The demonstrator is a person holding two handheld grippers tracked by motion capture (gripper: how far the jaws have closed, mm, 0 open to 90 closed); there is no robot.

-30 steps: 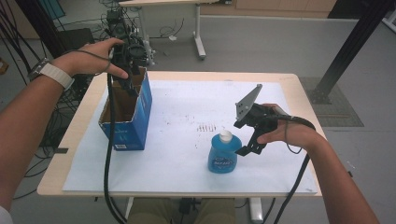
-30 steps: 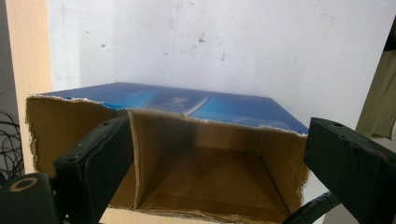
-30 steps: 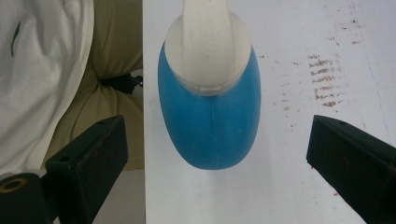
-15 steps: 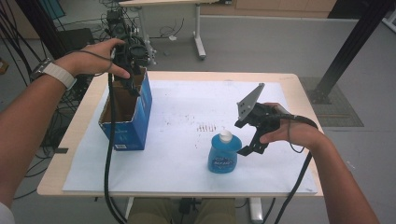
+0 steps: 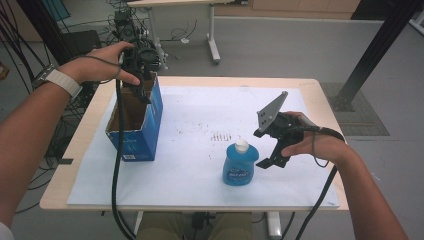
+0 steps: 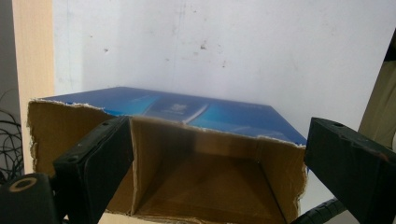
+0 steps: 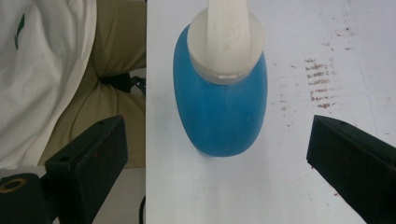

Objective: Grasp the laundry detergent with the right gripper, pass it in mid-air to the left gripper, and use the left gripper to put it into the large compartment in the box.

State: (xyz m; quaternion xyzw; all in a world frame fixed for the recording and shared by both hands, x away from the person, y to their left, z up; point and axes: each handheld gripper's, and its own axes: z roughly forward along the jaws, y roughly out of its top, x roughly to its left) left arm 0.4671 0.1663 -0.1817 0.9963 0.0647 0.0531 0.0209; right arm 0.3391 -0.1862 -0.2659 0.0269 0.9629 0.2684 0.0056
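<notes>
— What do we count on the table (image 5: 300, 87)?

— We count one blue cardboard box (image 5: 145, 127), open at the top, toward the left side of the white sheet (image 5: 200, 110), and one blue bottle (image 5: 240, 165) with a white cap standing upright near the front edge. Two grippers are at work: the left gripper (image 5: 142, 85) held over the box's far rim, the right gripper (image 5: 272, 147) just beside the bottle.

— How do the grippers stand?

— Both are spread wide. In the left gripper view we see the box's mouth between the jaws, neither one touching cardboard. In the right gripper view the bottle (image 7: 224, 98) stands between the parted jaws, clear of both.

— What escapes us?

— The box's floor lies in shadow, so we cannot tell what it holds. The bottle's label is too blurred to read, and its cap is cut off at the top of the right gripper view.
</notes>
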